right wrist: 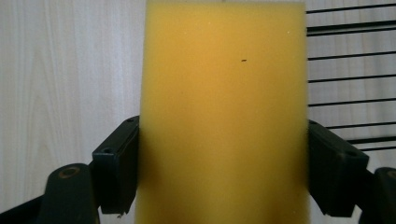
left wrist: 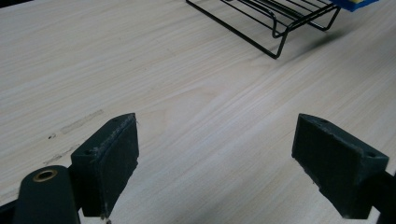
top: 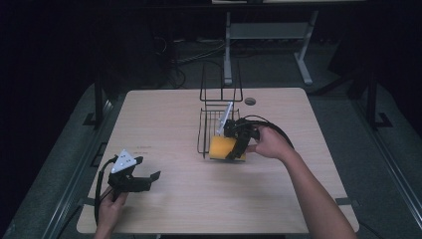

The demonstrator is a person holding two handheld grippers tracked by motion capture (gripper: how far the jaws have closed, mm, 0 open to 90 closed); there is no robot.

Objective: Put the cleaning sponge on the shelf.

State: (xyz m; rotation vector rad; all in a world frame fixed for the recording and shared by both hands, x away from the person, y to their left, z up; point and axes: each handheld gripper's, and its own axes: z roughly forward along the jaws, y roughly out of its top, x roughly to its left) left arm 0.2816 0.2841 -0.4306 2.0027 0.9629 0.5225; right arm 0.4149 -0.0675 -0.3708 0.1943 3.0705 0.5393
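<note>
Near the middle of the bench [top: 164, 114], your right hand-held gripper [top: 233, 149] has its two black jaws pressed against the long sides of a yellow sponge [top: 222, 148]. In the right gripper view the sponge [right wrist: 224, 116] is a tall, flat-faced rectangular block with a fine, matte, porous foam surface and one tiny dark speck near its upper right; the jaw pads meet both of its edges squarely. In the left gripper view a bit of blue backing with a yellow layer shows at the top right corner [left wrist: 355, 3], so the block appears to have a blue scouring face. From the high view, the sponge sits at the near front edge of a black wire rack [top: 215, 117], partly over the rack's corner and partly over the bench; you cannot tell from these views whether it rests on the wire or is held just above it.

The rack is thin bent rod, a low grid tray with an upright looped back frame. In the right gripper view its parallel rods [right wrist: 350, 60] run straight behind the sponge.

Your left hand-held gripper [top: 148, 178] is near the front left corner of the bench, well apart from the rack, jaws spread wide and holding nothing. Its blocky dark pads [left wrist: 112, 163] look rough and slightly frayed at the edges, above pale, smooth wood-grain laminate.
</note>
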